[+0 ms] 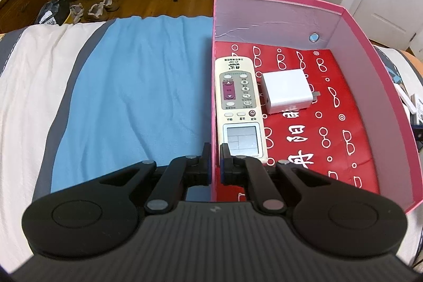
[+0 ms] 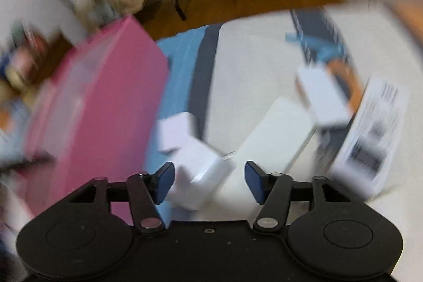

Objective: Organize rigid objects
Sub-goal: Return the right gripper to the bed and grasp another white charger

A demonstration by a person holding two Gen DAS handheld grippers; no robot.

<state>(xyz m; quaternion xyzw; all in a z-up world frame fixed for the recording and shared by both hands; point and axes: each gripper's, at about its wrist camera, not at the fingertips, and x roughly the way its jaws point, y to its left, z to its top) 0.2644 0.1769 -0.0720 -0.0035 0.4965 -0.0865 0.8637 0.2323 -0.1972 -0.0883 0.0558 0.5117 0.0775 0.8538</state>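
the left gripper (image 1: 215, 149) has its jaws nearly shut across the left wall of the pink box (image 1: 370, 65), one finger outside and one inside, prob to steady the box on the bed (image 1: 31, 75) so it won't slide while things get dropped in. inside the box, the remote (image 1: 239, 107) lies flat along that same wall, its screen end just ahead of the inner finger, and a white charger (image 1: 286, 91) sits just beside it on the red lining, prongs pointing right. both look packed to one side to leave room for more.

right wrist view is badly blurred. the right gripper (image 2: 210, 181) has jaws wide open, holding nothing. a white charger block (image 2: 201, 163) lies on the bed between the jaws but closer to the left finger, near the box's outer side. looks like the next pick; needs centring before closing. more white boxes (image 2: 322, 97) lie further right, can't tell what they are.
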